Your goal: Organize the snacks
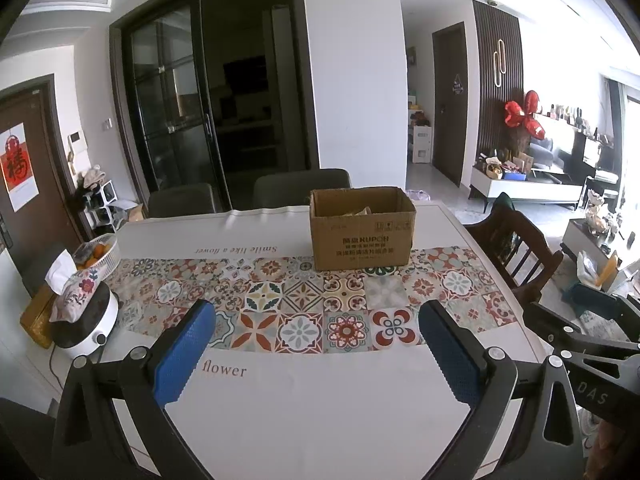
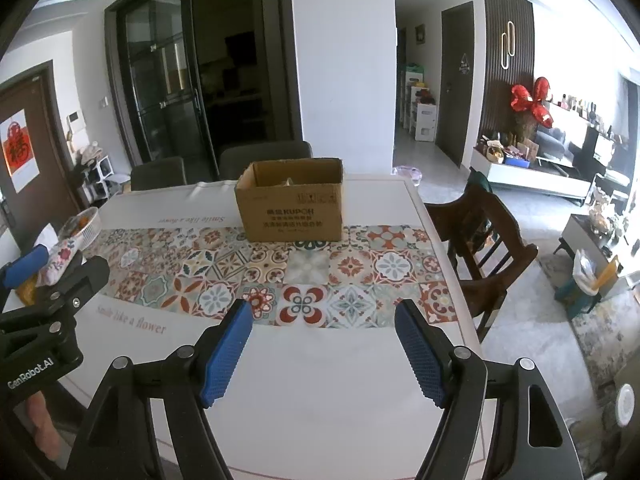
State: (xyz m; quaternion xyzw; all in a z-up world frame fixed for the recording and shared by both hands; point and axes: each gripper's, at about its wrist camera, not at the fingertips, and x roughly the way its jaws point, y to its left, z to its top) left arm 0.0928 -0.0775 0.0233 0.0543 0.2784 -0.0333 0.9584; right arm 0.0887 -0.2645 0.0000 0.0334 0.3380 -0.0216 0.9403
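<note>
An open brown cardboard box (image 1: 362,232) (image 2: 291,206) stands at the far side of the table, on the patterned tile cloth (image 1: 280,300) (image 2: 280,276). Pale packets show just inside its top rim. My left gripper (image 1: 316,310) hangs open over the near part of the table, nothing between its blue pads. My right gripper (image 2: 324,310) is open too and holds nothing, well short of the box. Each gripper's black frame shows at the edge of the other's view.
At the table's left end sit a white appliance (image 1: 86,328) with a floral tissue pouch (image 1: 76,292) on top and a white basket of oranges (image 1: 100,250). A dark wooden chair (image 2: 484,236) stands at the right side; two grey chairs (image 1: 300,190) stand behind the table.
</note>
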